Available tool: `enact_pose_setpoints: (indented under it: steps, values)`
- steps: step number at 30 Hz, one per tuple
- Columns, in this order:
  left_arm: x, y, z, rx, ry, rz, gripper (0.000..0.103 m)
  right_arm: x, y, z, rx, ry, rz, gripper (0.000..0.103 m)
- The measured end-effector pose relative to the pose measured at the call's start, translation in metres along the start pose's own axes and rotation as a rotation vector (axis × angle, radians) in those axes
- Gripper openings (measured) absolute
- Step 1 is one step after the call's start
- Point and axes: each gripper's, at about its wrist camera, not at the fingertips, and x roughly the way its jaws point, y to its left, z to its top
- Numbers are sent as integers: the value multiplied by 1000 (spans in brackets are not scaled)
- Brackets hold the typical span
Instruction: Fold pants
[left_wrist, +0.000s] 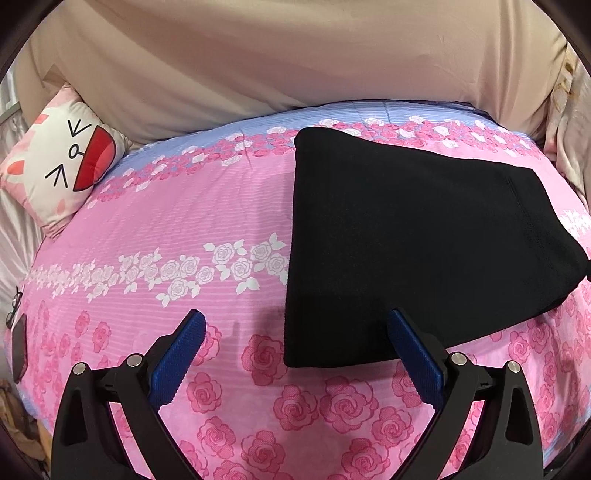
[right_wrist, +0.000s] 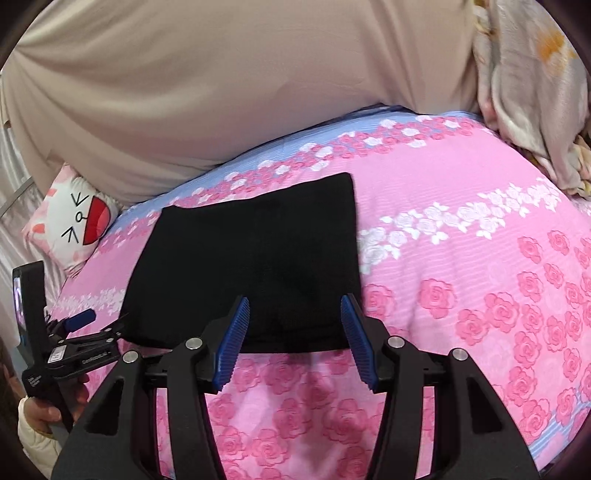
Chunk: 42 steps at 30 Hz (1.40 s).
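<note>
The black pants (left_wrist: 413, 240) lie folded into a flat compact block on the pink rose-print bedspread (left_wrist: 166, 229). My left gripper (left_wrist: 295, 325) is open and empty, its blue-padded fingers straddling the near left corner of the pants just above the bed. In the right wrist view the pants (right_wrist: 251, 254) lie ahead, and my right gripper (right_wrist: 295, 310) is open and empty over their near edge. The left gripper (right_wrist: 92, 325) also shows at the left of the right wrist view, held by a hand.
A cat-face pillow (left_wrist: 62, 166) sits at the bed's far left. A beige sheet (left_wrist: 277, 59) hangs behind the bed. A crumpled pale floral blanket (right_wrist: 532, 92) lies at the far right. The bedspread (right_wrist: 461, 277) stretches right of the pants.
</note>
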Motion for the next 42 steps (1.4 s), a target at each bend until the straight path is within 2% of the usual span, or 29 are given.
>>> enact_pose_setpoints:
  steps: [2,12,18,19,20,21,22,24,25,27,29,32,36,38,40,41,42]
  values:
    - [0,0,0,0,0,3,97,0,3,-1,-5,-3,-3,58]
    - [2,-3,-3,7,8,16,97,0,4,-3,-4,-8,-8,58]
    - [9,-3,-6,4,26,16,97,7,20,-4,-73,-13,29,56]
    - [11,-3,-7,1,32,14,97,19,16,-8,-87,21,-6,51]
    - [15,-2,-9,0,41,12,98,31,8,-13,-82,62,-39,37]
    - [19,0,-12,1,49,8,98,40,-2,-18,-59,90,-36,31]
    - [21,0,-13,2,53,6,98,39,-13,-21,-21,76,1,23]
    - [20,4,-16,-3,54,-10,98,29,-21,-16,41,94,37,21]
    - [16,6,-16,-8,48,-15,98,20,-20,-9,64,74,50,21]
    - [5,11,-15,-22,20,-22,98,7,-7,8,28,33,61,25]
    - [-3,15,-11,-36,-4,-14,98,4,21,33,-42,-6,110,25]
    - [-5,21,-8,-51,-7,2,98,29,72,68,-128,-3,227,26]
    - [-4,33,-12,-78,12,9,98,108,150,102,-239,94,320,26]
    - [-3,40,-15,-89,16,20,98,149,172,109,-253,151,310,26]
    - [-2,46,-16,-96,20,22,98,209,187,103,-256,272,301,24]
    - [-1,49,-17,-98,24,23,98,240,190,95,-270,318,260,24]
    - [0,50,-16,-100,26,23,98,257,189,89,-265,322,273,24]
